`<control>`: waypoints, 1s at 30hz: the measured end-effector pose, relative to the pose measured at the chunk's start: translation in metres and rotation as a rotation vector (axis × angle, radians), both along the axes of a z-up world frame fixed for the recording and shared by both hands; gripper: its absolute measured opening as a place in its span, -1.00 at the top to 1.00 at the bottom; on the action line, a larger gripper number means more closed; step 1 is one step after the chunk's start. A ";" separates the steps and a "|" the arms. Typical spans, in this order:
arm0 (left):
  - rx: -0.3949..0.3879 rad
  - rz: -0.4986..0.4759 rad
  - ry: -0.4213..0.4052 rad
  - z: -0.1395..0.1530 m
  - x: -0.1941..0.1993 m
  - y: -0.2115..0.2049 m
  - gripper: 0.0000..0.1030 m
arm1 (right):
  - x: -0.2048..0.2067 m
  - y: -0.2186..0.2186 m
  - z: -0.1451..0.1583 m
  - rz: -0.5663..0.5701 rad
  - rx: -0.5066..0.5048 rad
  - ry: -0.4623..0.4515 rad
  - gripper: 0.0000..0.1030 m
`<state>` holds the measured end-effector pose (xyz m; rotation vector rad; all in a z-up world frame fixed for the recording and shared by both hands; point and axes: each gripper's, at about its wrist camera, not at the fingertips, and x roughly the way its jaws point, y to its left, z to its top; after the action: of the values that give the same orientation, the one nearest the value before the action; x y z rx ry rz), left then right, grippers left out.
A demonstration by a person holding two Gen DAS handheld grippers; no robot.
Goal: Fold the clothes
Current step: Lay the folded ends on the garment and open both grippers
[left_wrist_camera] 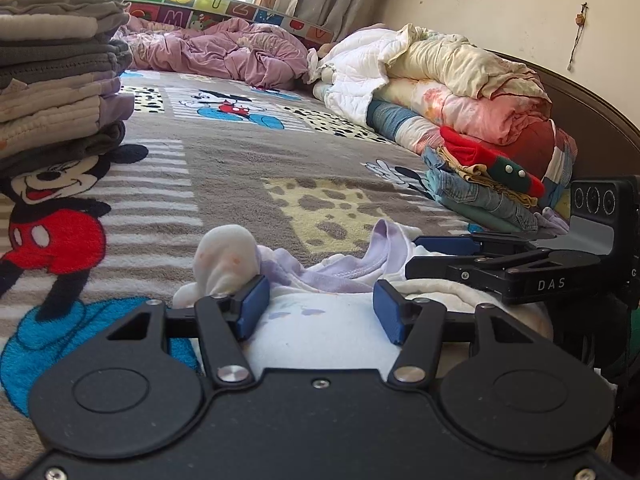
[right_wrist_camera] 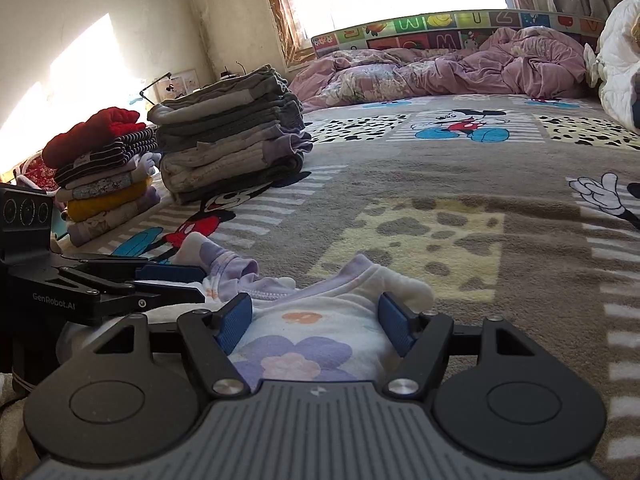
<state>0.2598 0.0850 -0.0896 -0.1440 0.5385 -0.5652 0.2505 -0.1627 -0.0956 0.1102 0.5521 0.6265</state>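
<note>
while the small white floral garment (left_wrist_camera: 320, 320) lies bunched on the cartoon-mouse blanket (left_wrist_camera: 224, 168) at the near edge of the bed, the left wrist view shows the left gripper (left_wrist_camera: 320, 308) low over it with its blue pads standing apart, cloth between them but not pinched; a rounded sleeve end (left_wrist_camera: 226, 260) pokes up just beside the left pad, the right gripper (left_wrist_camera: 452, 258) lies close on the right, and a stack of folded clothes (left_wrist_camera: 60, 80) stands well apart on the left

in the right wrist view the right gripper (right_wrist_camera: 316, 316) has its jaws apart too, the flower-print cloth (right_wrist_camera: 296, 352) under and between them without being clamped, its lilac neckline (right_wrist_camera: 256, 284) ahead

this looks like the start of a fold on a new piece, both tools set down on it but not gripping; the next move likely calls for each to close on an edge and spread the garment flat on the open blanket before folding
</note>
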 end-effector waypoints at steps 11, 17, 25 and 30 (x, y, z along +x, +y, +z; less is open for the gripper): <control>0.116 -0.046 -0.178 0.033 -0.058 -0.004 -0.51 | -0.083 -0.008 0.036 0.064 -0.079 -0.262 -0.37; 0.141 -0.071 -0.073 0.012 -0.046 -0.006 -0.51 | -0.077 -0.003 0.018 0.103 -0.083 -0.169 -0.38; 0.091 -0.099 -0.021 0.002 -0.032 -0.001 -0.54 | -0.055 -0.007 0.002 0.101 -0.013 -0.027 -0.41; 0.103 -0.087 -0.043 0.005 -0.039 -0.004 -0.56 | -0.054 -0.005 0.003 0.103 -0.022 -0.018 -0.44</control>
<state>0.2212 0.0811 -0.0848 -0.0103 0.5328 -0.6230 0.1961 -0.1676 -0.0925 0.0555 0.5495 0.7210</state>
